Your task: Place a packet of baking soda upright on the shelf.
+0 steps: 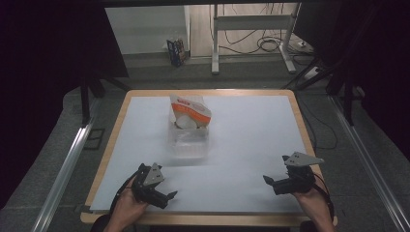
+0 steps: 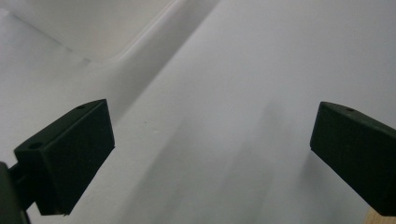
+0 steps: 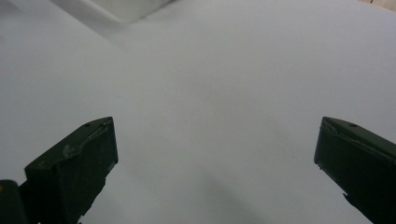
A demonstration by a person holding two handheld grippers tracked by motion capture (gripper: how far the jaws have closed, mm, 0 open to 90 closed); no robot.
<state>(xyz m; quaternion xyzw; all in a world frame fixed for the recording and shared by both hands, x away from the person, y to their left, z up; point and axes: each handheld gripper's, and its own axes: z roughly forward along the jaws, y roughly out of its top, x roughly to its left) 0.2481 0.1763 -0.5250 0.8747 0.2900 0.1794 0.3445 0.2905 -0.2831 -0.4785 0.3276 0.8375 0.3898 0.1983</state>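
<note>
2 hand-held grippers (image 1: 170, 197) (image 1: 269, 181) gape wide; orange-white bag (image 1: 189, 111) stands behind clear container (image 1: 190, 143).

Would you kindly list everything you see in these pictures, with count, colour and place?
bag: one, white and orange, standing at the middle of the table toward its far side.
clear box: one, see-through, just in front of the bag, touching it.
table: one, white top with a wooden rim, centre of the high view.
small box: one, dark with coloured print, on the floor beyond the table.
metal frame: one, grey, on the floor behind the table, with cables beside it.
left tool: one, black with a grey plate, near left edge of the table, jaws apart.
right tool: one, black with a grey plate, near right edge, jaws apart.
</note>
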